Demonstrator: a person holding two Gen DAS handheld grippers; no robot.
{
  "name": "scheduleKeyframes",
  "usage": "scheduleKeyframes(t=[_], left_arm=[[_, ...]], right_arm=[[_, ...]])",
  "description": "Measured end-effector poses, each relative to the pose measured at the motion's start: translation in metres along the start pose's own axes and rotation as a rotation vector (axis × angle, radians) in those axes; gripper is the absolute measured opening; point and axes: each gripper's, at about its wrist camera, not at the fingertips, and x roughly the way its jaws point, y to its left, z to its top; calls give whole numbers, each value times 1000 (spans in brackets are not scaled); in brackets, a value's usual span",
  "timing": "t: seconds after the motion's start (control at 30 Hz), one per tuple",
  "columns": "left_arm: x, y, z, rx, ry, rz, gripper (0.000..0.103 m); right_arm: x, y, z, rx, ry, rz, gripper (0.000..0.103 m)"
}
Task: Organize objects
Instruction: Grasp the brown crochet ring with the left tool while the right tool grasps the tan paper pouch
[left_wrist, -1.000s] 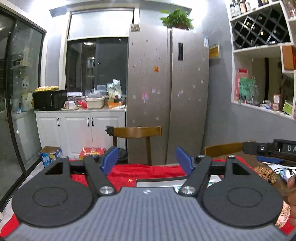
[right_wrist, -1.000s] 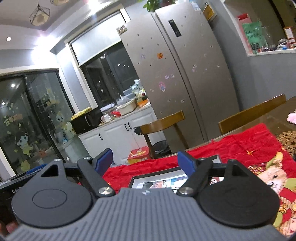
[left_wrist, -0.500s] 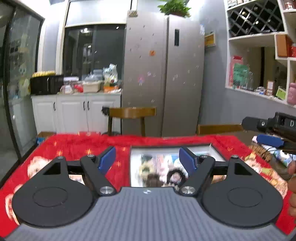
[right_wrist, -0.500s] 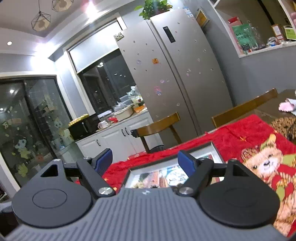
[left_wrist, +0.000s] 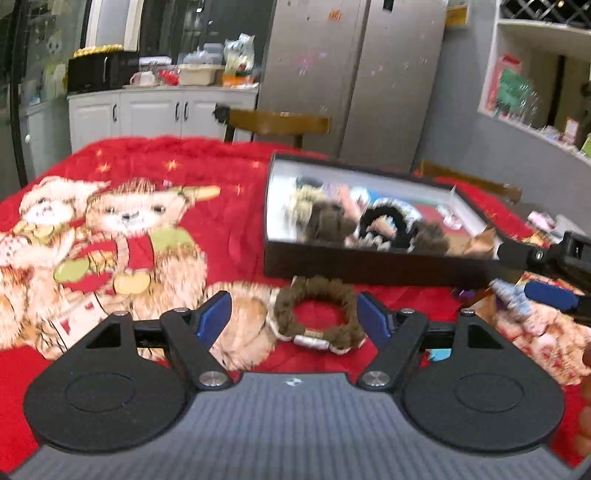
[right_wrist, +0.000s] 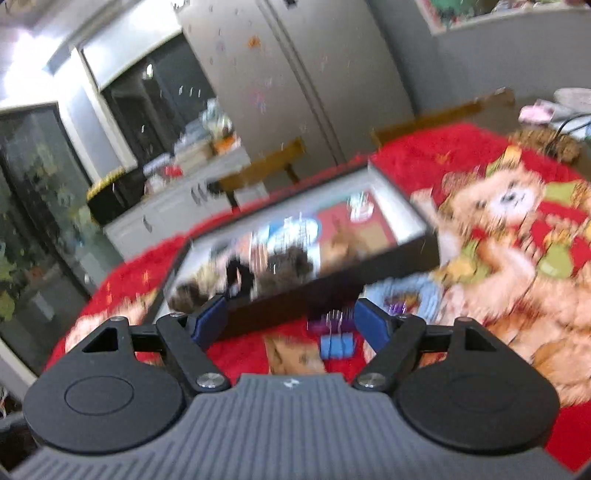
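Note:
A black shallow box (left_wrist: 369, 264) sits on the red cartoon blanket and holds several fluffy hair scrunchies (left_wrist: 388, 225). A brown scrunchie (left_wrist: 316, 314) lies on the blanket in front of the box, between the fingers of my open, empty left gripper (left_wrist: 293, 319). My right gripper (right_wrist: 290, 321) is open and empty above small purple and blue hair clips (right_wrist: 334, 332) lying in front of the box (right_wrist: 295, 295). The right gripper also shows at the right edge of the left wrist view (left_wrist: 546, 273). Both views are blurred by motion.
The red blanket (left_wrist: 110, 229) covers the table. Wooden chairs (left_wrist: 277, 123) stand behind the table. A fridge (left_wrist: 354, 70), white cabinets and wall shelves lie beyond. Small items lie at the table's far right (right_wrist: 546, 110).
Both grippers have tilted down from the room toward the table. The box, the brown scrunchie and the hair clips have come into view. Both grippers stay open.

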Motion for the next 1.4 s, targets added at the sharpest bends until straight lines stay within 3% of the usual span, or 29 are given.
scheduleKeyframes(t=[0.2, 0.3, 0.43, 0.63, 0.87, 1.0, 1.17, 1.4], left_arm=[[17, -9, -6, 46, 23, 46, 77], [17, -7, -6, 17, 14, 45, 74], [23, -3, -3, -7, 39, 66, 52], [31, -13, -2, 38, 48, 83, 45], [28, -23, -6, 100, 30, 121, 20], [27, -20, -5, 85, 21, 139, 16], [26, -19, -6, 83, 17, 142, 16], [26, -24, -7, 119, 21, 165, 16]], right_arm=[[16, 1, -14, -31, 73, -8, 84], [21, 2, -19, -47, 87, -26, 82], [27, 8, -27, -121, 84, -48, 77], [28, 11, -27, -152, 80, -73, 67], [28, 11, -29, -166, 68, -105, 60], [23, 16, -33, -183, 62, -148, 60], [21, 18, -35, -202, 64, -150, 53], [21, 18, -35, -194, 63, -146, 51]])
